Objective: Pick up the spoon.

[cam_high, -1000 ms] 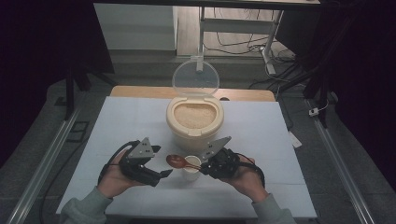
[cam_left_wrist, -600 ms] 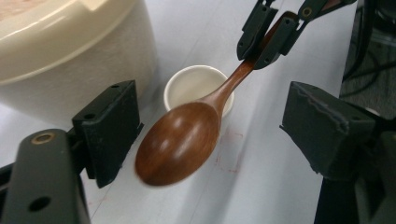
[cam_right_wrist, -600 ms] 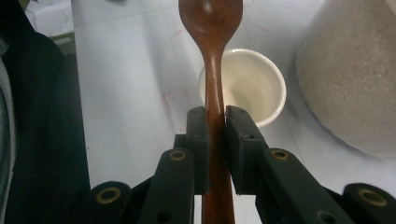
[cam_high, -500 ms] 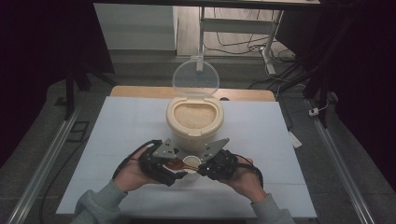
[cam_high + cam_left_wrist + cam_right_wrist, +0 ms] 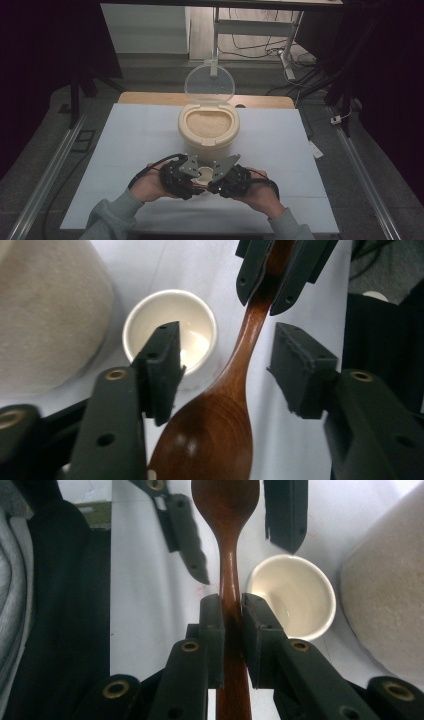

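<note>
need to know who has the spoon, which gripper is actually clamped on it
The right gripper: its pads pinch the spoon handle. The left gripper has been closing, pads still off it.

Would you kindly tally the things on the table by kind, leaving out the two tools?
Wooden spoon: 1
Small white cup: 1
Cream container of grain: 1
Clear round lid, hinged up behind the container: 1
Total: 4
</note>
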{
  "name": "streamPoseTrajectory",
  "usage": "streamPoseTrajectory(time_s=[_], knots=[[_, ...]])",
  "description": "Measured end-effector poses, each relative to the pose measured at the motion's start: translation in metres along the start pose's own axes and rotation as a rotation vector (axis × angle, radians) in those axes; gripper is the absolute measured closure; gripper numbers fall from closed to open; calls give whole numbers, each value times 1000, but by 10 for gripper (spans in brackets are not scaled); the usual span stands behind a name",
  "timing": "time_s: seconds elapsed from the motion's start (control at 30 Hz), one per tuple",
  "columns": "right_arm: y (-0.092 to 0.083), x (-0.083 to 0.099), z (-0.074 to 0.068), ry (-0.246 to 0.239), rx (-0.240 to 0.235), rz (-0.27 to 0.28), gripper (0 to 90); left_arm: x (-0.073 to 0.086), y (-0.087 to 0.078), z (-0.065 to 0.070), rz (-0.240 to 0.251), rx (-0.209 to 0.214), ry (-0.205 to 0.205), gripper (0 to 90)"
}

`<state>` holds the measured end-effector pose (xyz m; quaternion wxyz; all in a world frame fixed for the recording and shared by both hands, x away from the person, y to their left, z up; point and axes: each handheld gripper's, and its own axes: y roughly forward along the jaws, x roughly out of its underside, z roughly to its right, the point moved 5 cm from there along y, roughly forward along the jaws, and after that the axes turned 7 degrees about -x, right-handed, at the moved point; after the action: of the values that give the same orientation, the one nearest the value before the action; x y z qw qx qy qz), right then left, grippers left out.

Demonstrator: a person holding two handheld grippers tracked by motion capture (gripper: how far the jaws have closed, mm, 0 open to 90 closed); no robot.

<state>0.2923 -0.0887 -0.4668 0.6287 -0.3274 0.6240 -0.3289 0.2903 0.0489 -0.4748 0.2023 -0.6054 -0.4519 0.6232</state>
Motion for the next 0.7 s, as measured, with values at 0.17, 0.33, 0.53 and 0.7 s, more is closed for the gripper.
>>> streamPoseTrajectory(time_s=[0.17, 0.33, 0.53, 0.7], knots=[[1, -2, -4, -51, -3, 1, 792, 2, 4, 3, -27, 40, 36, 646], [2, -2, -8, -94, -5, -4, 790, 4, 7, 8, -45, 91, 66, 755], [3, -1, -9, -98, -14, -17, 787, 5, 9, 10, -43, 110, 72, 774], [0, -1, -5, -77, 3, 20, 771, 5, 9, 7, -19, 95, 57, 781]])
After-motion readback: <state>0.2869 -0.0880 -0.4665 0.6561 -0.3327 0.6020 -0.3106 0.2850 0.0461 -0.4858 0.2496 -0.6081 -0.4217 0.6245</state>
